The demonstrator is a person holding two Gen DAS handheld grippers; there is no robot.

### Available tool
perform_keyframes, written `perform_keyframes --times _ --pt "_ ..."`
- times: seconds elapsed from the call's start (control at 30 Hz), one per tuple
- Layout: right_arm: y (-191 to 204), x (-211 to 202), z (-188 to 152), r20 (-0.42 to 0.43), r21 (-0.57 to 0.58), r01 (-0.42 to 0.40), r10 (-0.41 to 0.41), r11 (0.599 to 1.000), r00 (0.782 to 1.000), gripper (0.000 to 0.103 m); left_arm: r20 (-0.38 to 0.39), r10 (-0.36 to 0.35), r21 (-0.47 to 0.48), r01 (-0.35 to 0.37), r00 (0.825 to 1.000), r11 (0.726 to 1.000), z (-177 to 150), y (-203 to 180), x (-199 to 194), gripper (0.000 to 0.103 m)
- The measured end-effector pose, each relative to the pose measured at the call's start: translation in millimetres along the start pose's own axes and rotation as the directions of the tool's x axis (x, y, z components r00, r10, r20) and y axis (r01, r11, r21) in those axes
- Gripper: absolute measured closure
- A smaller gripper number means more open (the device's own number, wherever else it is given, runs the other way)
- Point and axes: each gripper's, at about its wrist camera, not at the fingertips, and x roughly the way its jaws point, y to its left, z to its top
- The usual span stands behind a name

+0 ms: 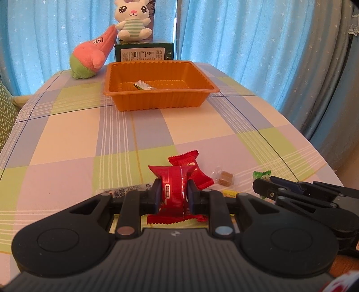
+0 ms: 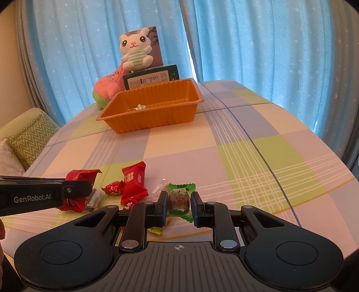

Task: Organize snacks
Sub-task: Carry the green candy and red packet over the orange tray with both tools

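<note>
A: Snacks, item one: a red wrapped snack [image 1: 174, 189] is clamped between the pads of the left gripper [image 1: 172, 193], near the table's near edge. A second red packet [image 1: 193, 170] is lying just beyond it on the checked tablecloth [image 1: 78, 134].

B: Item two: a green wrapped candy [image 2: 179, 200] is gripped by the closed right gripper [image 2: 179, 201], also near the near edge. A clear-wrapped brown sweet [image 1: 225, 178] is seen between the two grippers, resting on the cloth.

A: Container: an orange tray [image 1: 157, 102] is placed toward the far edge, well apart from the loose snacks. One small wrapped piece [image 1: 142, 85] is lying inside it.

B: Behind the tray, at the far edge: a dark box [image 1: 144, 54], a white plush rabbit [image 1: 132, 20] seated on it, a pink plush [image 1: 92, 56] beside it.
</note>
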Motion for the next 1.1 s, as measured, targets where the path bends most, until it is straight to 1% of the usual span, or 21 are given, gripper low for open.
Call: perform_keyframes --times 0.4,0.7,0.83,1.1 --pt "-1 13 34 0.033 -0.037 -0.013 0.014 0.999 0.999 0.081 0.044 0.011 -0.025 -0.01 0.999 1.0 30 11 2 0.082" --pt "-1 32 73 0.081 -0.076 -0.025 0.031 0.997 0.996 0.081 0.094 0.019 -0.036 -0.016 0.995 0.999 68 24 11 0.082" --pt "-1 45 92 0.101 -0.075 -0.033 0.04 0.997 0.994 0.081 0.118 0.022 -0.037 -0.018 0.993 0.999 87 29 21 0.082" --pt "3 80 125 0.119 -0.072 -0.048 0.057 0.996 0.991 0.081 0.154 0.023 -0.043 -0.017 0.988 0.999 126 44 57 0.082"
